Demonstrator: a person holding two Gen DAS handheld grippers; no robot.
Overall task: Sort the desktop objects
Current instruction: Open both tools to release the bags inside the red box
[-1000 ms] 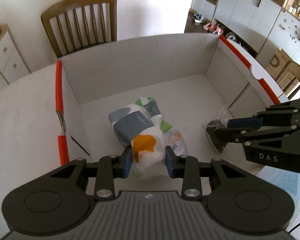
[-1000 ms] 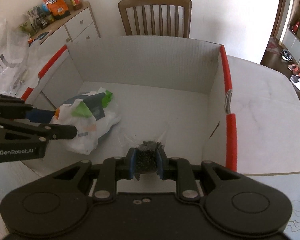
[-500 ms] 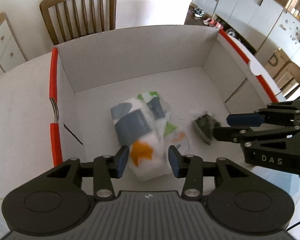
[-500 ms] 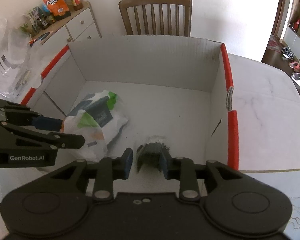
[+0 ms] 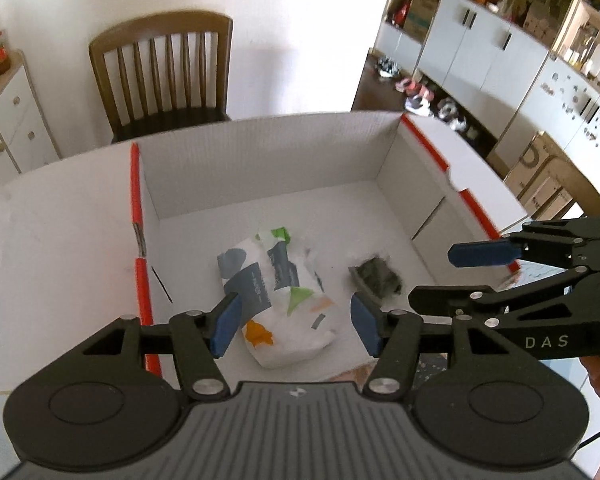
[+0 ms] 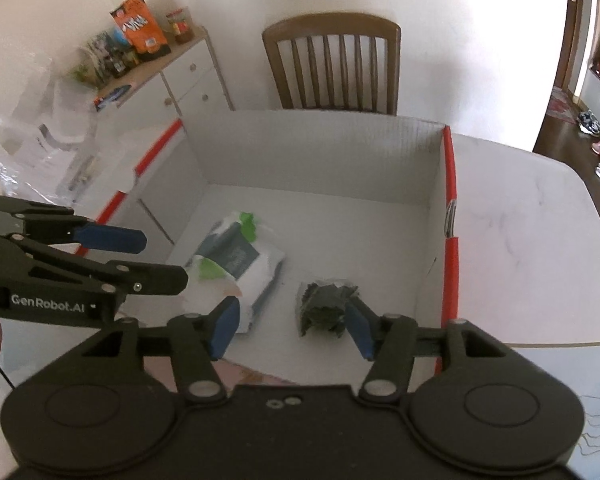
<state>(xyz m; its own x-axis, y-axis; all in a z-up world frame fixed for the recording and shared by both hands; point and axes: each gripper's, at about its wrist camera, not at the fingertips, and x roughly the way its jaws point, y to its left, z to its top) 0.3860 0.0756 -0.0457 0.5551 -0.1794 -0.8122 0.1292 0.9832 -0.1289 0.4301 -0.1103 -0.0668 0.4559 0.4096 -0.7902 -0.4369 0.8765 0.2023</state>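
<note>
We saw the white box [image 5: 268, 152] with red-edged rims sitting on the table [image 6: 540, 208], and both task things lay on its floor. The printed bag [image 5: 284, 304] lay near the middle of the box floor, and the dark packet [image 5: 376, 276] lay just beside it, toward the box's right wall. The left gripper [image 5: 294, 326] hung above the bag with its jaws apart; they had just been opening, and the pads stood clear of the bag. The right gripper [image 6: 292, 326] hung above the packet, its jaws likewise just opened and apart, the packet lying loose below them. A wooden chair [image 5: 160, 76] stood behind the box's far wall.
</note>
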